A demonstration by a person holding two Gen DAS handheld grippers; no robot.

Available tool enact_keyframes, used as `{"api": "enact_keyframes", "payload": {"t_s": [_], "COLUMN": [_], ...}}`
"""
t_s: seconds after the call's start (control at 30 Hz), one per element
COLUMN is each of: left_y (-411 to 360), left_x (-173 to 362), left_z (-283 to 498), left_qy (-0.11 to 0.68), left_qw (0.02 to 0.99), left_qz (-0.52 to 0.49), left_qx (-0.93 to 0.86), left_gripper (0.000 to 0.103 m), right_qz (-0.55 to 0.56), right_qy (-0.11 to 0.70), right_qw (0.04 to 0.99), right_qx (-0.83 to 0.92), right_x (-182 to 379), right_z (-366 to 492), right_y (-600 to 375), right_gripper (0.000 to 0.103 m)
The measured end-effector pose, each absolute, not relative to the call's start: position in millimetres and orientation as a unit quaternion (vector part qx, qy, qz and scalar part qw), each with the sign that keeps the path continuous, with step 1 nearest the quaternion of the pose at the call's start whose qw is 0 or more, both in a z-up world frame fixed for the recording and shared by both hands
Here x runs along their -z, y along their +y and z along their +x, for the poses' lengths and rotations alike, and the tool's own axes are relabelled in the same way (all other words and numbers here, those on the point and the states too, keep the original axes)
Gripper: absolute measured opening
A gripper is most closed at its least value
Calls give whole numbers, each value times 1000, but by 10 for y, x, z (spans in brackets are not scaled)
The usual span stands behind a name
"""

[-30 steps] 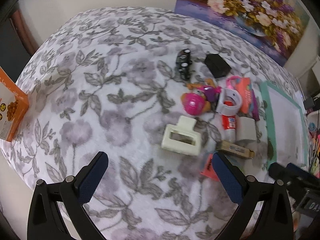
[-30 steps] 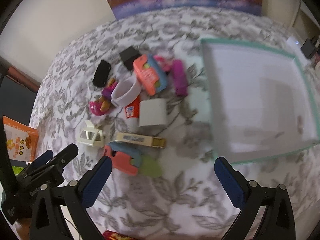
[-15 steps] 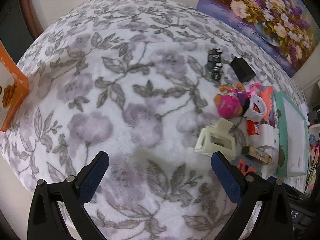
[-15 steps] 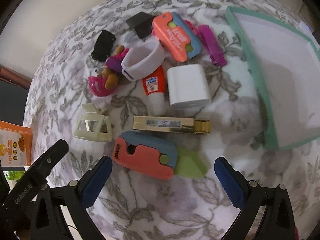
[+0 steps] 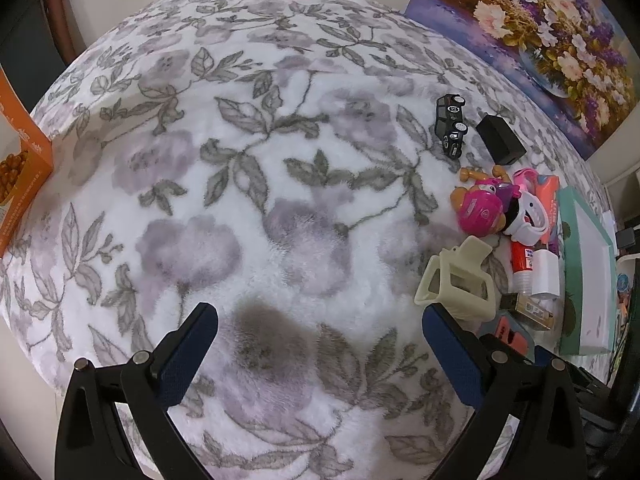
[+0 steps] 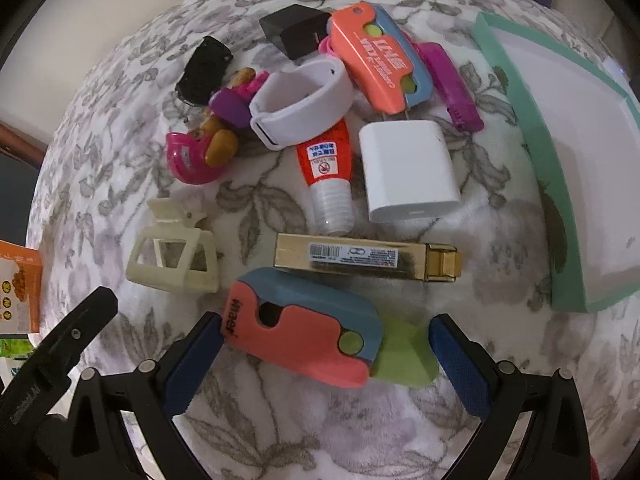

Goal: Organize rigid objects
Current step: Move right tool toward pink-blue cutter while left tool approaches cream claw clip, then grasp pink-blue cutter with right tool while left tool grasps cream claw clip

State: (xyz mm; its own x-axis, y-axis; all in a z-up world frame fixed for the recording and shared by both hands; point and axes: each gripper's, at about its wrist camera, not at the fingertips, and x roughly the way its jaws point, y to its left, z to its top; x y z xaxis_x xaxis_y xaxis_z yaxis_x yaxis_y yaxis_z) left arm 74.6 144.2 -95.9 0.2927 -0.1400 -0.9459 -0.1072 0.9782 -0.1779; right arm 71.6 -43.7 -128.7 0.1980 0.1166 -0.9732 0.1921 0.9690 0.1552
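Note:
A pile of small rigid objects lies on the floral blanket (image 5: 248, 208). My right gripper (image 6: 324, 344) is open, its fingers on either side of a salmon-and-blue cutter (image 6: 304, 332) with a green blade. Beyond the cutter lie a gold bar (image 6: 360, 258), a cream hair claw (image 6: 176, 256), a red-labelled bottle (image 6: 326, 172), a white charger (image 6: 406, 170), a white band (image 6: 304, 100) and a pink toy (image 6: 200, 152). My left gripper (image 5: 320, 336) is open over bare blanket, with the cream hair claw (image 5: 456, 280) just beyond its right finger.
A teal-rimmed white tray (image 6: 560, 200) sits right of the pile. A black toy car (image 5: 452, 124) and black block (image 5: 500, 140) lie at the far end. An orange box (image 5: 20, 176) stands at the left edge. A flower painting (image 5: 540, 36) leans behind.
My right gripper has dropped closer to the pile, so the salmon-and-blue cutter now sits between its fingers. My left gripper has swung left, shifting the objects to the right of its view.

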Motion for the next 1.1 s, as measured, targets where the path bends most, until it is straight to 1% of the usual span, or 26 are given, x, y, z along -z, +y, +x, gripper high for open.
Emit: {"api": "enact_keyframes", "payload": {"t_s": [0.17, 0.23, 0.3, 0.53, 0.6, 0.73, 0.93, 1.1], "left_y": [1432, 1418, 1390, 1253, 1193, 1084, 850, 681], "left_x": [942, 931, 917, 836, 822, 829, 853, 903], "left_z": [746, 747, 748, 760, 784, 823, 897, 925], "left_qy": [594, 594, 594, 589, 588, 591, 595, 601], "left_qw": [798, 798, 798, 802, 802, 800, 797, 792], "left_qz": [-104, -102, -102, -99, -98, -98, -93, -86], "left_qx": [10, 10, 10, 21, 25, 34, 54, 65], "left_gripper": [102, 102, 102, 102, 102, 102, 101, 101], "right_qz": [98, 89, 86, 82, 85, 89, 98, 112], "right_qy": [633, 631, 627, 624, 624, 622, 624, 625], "right_qw": [768, 770, 774, 777, 777, 778, 775, 772], "right_qx": [25, 26, 25, 13, 12, 11, 8, 21], "right_x": [1323, 1325, 1321, 1321, 1321, 1291, 1258, 1189], "right_z": [699, 657, 640, 564, 536, 481, 438, 365], "right_y": [-315, -281, -264, -221, -273, -354, -519, -857], "right_gripper": [102, 98, 97, 97, 96, 93, 93, 93]}}
